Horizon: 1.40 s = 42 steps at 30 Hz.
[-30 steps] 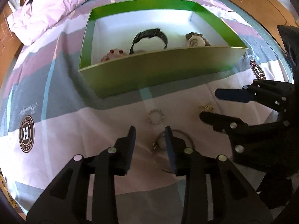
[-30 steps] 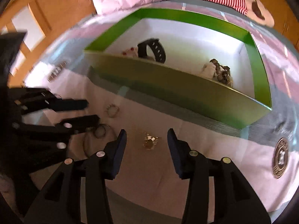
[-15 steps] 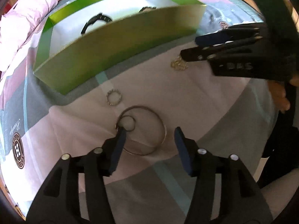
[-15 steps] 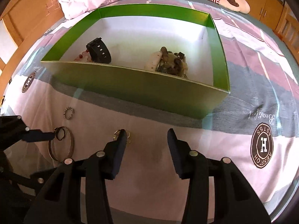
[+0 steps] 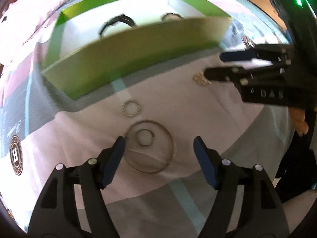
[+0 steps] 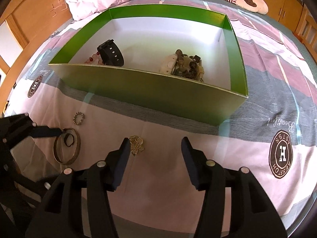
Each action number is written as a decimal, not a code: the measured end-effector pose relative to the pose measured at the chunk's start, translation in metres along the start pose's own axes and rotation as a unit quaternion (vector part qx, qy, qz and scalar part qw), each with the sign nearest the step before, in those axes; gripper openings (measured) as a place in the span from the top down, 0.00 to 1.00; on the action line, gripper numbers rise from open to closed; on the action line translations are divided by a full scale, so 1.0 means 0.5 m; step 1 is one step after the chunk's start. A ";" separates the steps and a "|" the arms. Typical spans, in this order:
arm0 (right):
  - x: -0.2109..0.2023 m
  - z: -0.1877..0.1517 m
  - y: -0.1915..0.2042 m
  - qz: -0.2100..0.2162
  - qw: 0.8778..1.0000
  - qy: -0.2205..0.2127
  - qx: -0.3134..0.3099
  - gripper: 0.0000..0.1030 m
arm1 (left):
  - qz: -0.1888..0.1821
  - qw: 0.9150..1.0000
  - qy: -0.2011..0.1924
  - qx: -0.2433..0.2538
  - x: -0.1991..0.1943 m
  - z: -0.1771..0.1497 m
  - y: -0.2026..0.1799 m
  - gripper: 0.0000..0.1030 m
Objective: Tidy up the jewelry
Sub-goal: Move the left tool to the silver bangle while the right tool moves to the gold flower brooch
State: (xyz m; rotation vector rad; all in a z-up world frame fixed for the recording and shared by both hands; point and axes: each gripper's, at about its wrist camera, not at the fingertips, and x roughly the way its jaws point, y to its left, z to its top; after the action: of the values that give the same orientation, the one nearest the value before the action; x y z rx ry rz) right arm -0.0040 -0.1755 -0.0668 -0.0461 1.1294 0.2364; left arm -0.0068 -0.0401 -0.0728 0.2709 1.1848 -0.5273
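Fingers wide on both: left gripper (image 5: 159, 144) straddles bangle (image 5: 150, 146); right gripper (image 6: 155, 144) just beside gold brooch (image 6: 136, 144), near green box (image 6: 150, 91).

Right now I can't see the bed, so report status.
Left gripper open over the bangle. Right gripper open, beside the gold brooch. Both still outside the green box. Nothing in the way.

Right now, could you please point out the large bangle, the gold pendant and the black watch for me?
large bangle (image 5: 172, 148): left wrist view, on its right-hand rim.
gold pendant (image 6: 137, 144): right wrist view, on the middle of the cluster.
black watch (image 6: 113, 54): right wrist view, on the strap with holes.
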 end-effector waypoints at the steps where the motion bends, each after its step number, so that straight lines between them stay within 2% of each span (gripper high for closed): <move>1: 0.001 0.000 0.000 0.000 1.000 0.001 0.000 0.48 | -0.001 1.000 -0.002 -0.006 -0.002 0.003 0.007 0.29; 5: 0.004 -0.001 -0.003 0.002 1.000 0.004 0.003 0.48 | -0.002 1.000 0.008 -0.005 0.007 0.006 0.008 0.29; 9: 0.006 -0.001 -0.003 0.003 1.000 0.005 0.003 0.48 | 0.026 0.999 0.032 0.008 0.042 0.011 0.004 0.29; 11: 0.007 -0.003 0.000 0.003 1.000 0.006 0.001 0.48 | 0.028 0.999 0.030 0.007 0.044 0.014 0.004 0.29; 13: 0.009 -0.004 0.004 0.004 1.000 0.008 -0.005 0.48 | 0.030 0.999 0.026 0.005 0.044 0.017 0.006 0.38; 15: 0.012 -0.008 0.013 0.002 1.000 0.009 -0.018 0.47 | 0.029 0.999 0.022 -0.003 0.041 0.021 0.015 0.43; 17: 0.012 -0.012 0.021 -0.003 1.000 0.008 -0.029 0.43 | 0.028 0.999 0.019 -0.009 0.035 0.019 0.025 0.43; 21: 0.013 -0.014 0.035 0.003 0.999 0.007 -0.047 0.43 | 0.035 0.999 0.007 -0.010 0.021 0.013 0.011 0.43; 24: 0.017 -0.013 0.041 -0.011 0.998 0.006 -0.057 0.43 | 0.029 0.999 -0.005 -0.018 0.005 0.016 0.020 0.43; 27: 0.014 -0.006 0.015 -0.025 0.999 0.004 -0.035 0.43 | 0.033 0.999 -0.007 -0.024 0.003 0.017 0.026 0.43; 32: 0.003 0.000 -0.022 -0.007 1.000 -0.005 0.005 0.43 | 0.032 0.999 -0.016 -0.030 -0.010 0.015 0.026 0.43; 39: 0.020 -0.010 0.042 -0.003 0.998 -0.002 -0.062 0.43 | 0.038 0.998 -0.015 -0.042 -0.015 0.012 0.049 0.43; 42: 0.027 -0.011 0.051 -0.007 0.998 -0.003 -0.069 0.43 | 0.042 0.998 -0.013 -0.051 -0.012 0.012 0.059 0.43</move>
State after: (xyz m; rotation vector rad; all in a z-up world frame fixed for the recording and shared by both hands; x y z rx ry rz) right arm -0.0087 -0.1495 -0.0790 -0.1747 1.1050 0.3022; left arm 0.0116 -0.0161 -0.0670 0.2247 1.1655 -0.3960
